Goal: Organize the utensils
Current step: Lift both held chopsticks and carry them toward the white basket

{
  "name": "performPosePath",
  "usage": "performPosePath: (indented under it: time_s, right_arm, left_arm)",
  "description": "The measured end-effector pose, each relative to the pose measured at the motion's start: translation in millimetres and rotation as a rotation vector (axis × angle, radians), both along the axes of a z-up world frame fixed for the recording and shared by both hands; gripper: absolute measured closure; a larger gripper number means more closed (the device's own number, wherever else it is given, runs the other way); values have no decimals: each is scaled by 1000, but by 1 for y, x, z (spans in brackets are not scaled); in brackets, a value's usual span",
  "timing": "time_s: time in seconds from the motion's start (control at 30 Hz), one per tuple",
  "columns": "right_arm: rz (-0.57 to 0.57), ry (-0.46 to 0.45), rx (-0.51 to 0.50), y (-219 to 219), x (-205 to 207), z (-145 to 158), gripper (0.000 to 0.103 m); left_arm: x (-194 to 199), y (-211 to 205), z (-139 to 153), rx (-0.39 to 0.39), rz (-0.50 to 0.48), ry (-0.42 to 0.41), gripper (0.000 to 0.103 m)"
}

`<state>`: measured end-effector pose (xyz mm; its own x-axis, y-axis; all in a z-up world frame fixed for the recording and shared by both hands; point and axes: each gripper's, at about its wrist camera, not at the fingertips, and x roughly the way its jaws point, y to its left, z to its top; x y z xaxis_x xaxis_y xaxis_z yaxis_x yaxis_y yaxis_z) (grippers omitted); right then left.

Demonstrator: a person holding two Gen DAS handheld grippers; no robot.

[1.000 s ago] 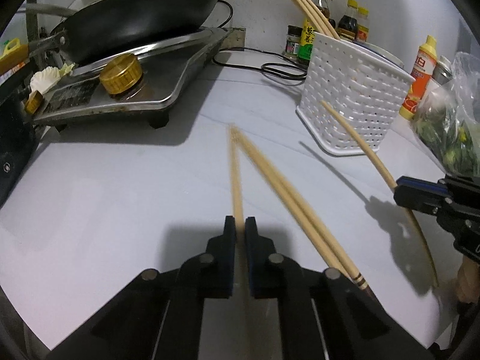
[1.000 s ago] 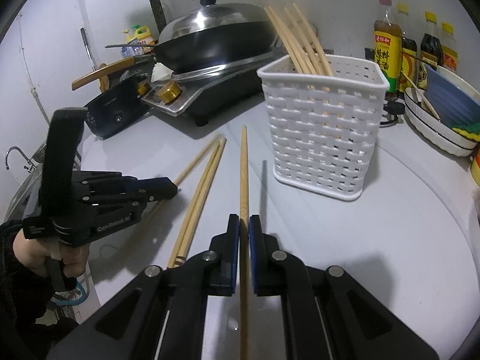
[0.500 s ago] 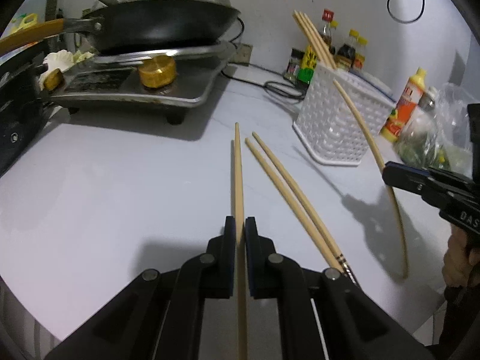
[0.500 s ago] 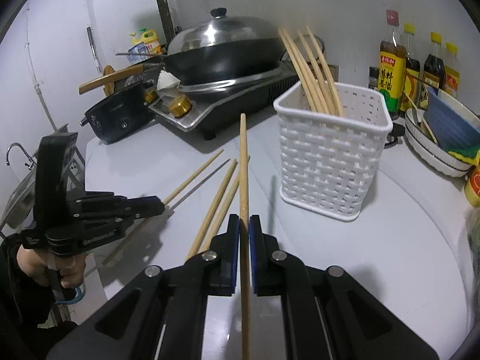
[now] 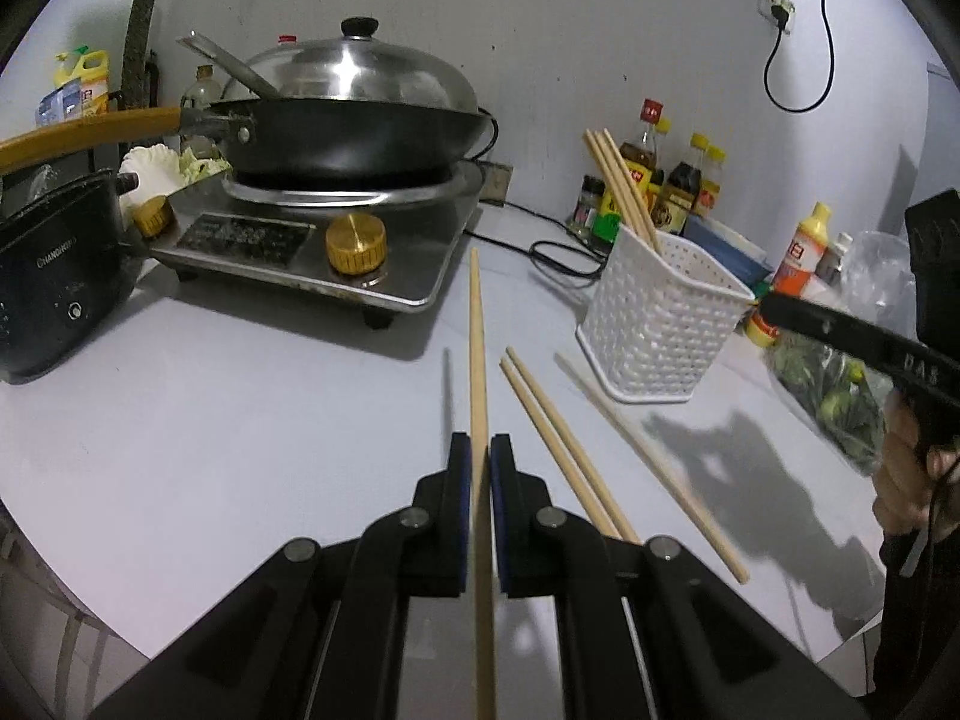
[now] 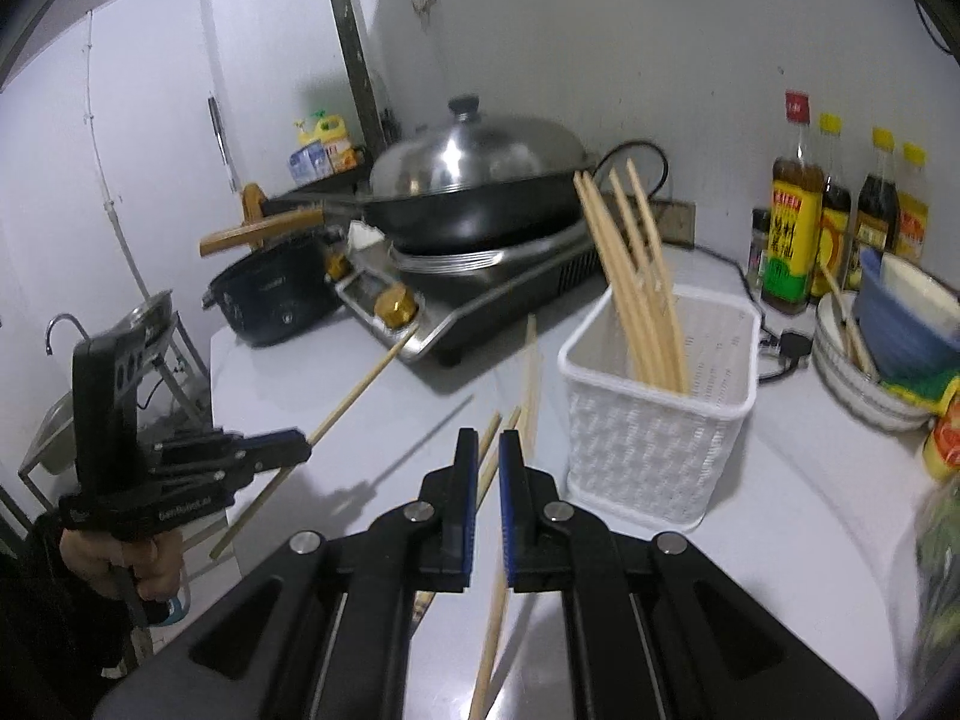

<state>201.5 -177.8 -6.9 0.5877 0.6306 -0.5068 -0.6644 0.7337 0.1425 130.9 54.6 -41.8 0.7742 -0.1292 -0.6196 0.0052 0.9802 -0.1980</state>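
My left gripper is shut on a wooden chopstick that points toward the stove and is held above the counter. In the right wrist view that gripper is at the left with the stick through its tips. My right gripper has its jaws together; from the left wrist view no stick pokes out of its tips. A loose chopstick is below it, blurred and tilted, beside a pair of chopsticks on the counter. The white basket holds several upright chopsticks.
A lidded wok sits on a stove at the back left, next to a black cooker. Sauce bottles, stacked bowls and a bag of greens crowd the right. A cable runs behind the basket.
Both grippers have risen. The left one lifted its chopstick off the counter. The chopstick that ran straight through the right jaws now shows tilted below them, beside the pair.
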Motion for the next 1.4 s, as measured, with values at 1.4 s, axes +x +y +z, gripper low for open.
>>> performPosePath:
  time_s: [1.4]
  right_arm:
    - [-37, 118, -387, 79, 43, -102, 97]
  left_arm:
    - [-14, 26, -3, -66, 32, -17, 97]
